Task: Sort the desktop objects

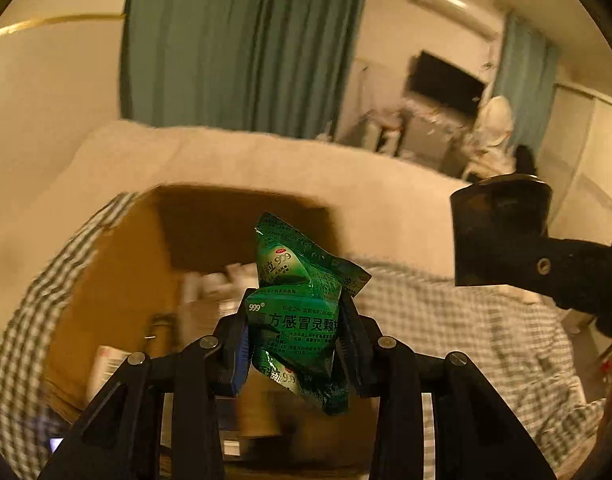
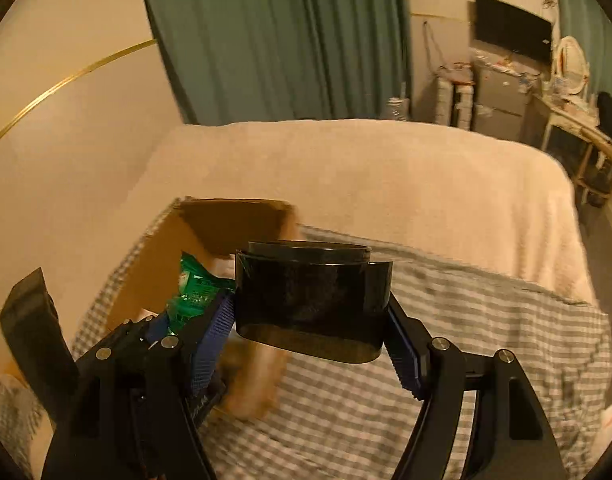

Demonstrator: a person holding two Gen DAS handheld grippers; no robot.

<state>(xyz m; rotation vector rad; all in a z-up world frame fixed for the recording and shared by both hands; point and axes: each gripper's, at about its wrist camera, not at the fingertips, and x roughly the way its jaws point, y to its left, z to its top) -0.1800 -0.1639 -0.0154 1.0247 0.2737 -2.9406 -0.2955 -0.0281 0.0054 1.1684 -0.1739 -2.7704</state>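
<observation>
Cardboard box (image 1: 118,280) (open) sits on checked cloth (image 1: 445,320) below both loaded claws

Right gripper (image 2: 311,320) has its blue-padded fingers (image 2: 212,336) clamped on a black round jar (image 2: 311,300), up above the checked cloth (image 2: 465,320) on the bed. Left gripper (image 2: 178,320) beside it pinches green sachets (image 2: 194,284) over the cardboard box (image 2: 162,264).

Glossy foil sachets (image 1: 298,312); glossy black jar (image 2: 311,300).

Both wrist views look steeply down, sharing the cardboard box (image 1: 118,280).
</observation>
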